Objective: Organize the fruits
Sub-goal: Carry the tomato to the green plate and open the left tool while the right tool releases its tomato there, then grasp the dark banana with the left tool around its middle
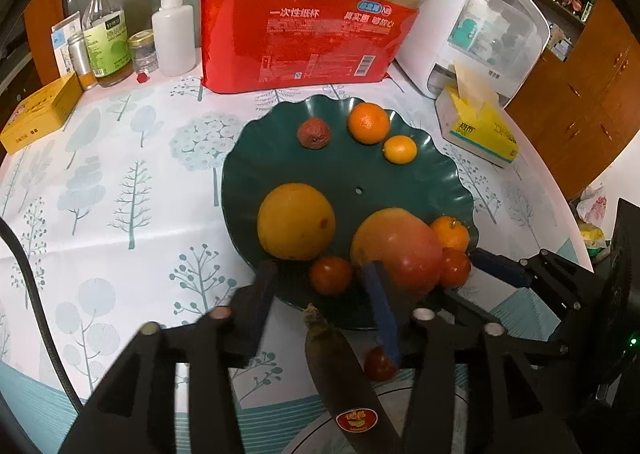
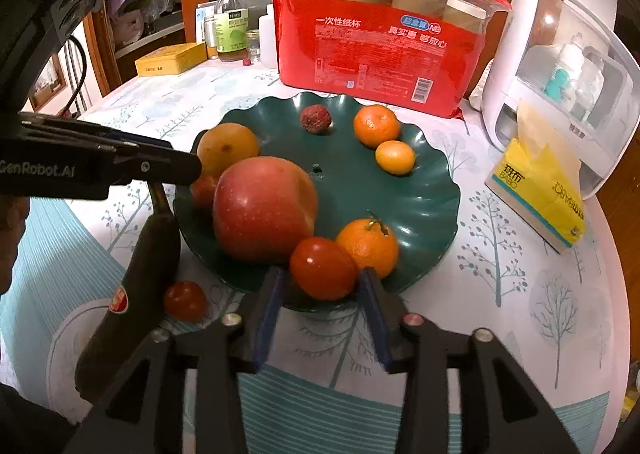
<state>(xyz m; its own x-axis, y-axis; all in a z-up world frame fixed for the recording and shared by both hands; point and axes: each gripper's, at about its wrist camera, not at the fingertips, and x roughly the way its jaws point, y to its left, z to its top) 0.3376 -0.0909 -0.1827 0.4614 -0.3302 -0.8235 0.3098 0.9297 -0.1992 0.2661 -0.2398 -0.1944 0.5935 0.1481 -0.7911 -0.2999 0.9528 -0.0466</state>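
A dark green wavy plate (image 1: 400, 178) (image 2: 420, 198) holds a large apple (image 1: 400, 250) (image 2: 264, 210), a yellow orange (image 1: 296, 222) (image 2: 228, 148), mandarins (image 1: 368, 122) (image 2: 368, 246), a kumquat (image 1: 400, 149), a lychee (image 1: 314, 133) and small tomatoes (image 1: 331, 275). My right gripper (image 2: 322, 294) is open with its pads either side of a tomato (image 2: 322, 268) at the plate's near rim. My left gripper (image 1: 324, 306) is open above a dark overripe banana (image 1: 344, 374) (image 2: 136, 294) and a loose tomato (image 1: 380, 364) (image 2: 185, 300) on the table.
A red pack of paper cups (image 1: 308, 38) stands behind the plate. A white appliance (image 1: 472, 30) and a yellow tissue box (image 1: 476, 126) are at the right. Bottles (image 1: 108, 42) and a yellow tin (image 1: 38, 114) are at the back left.
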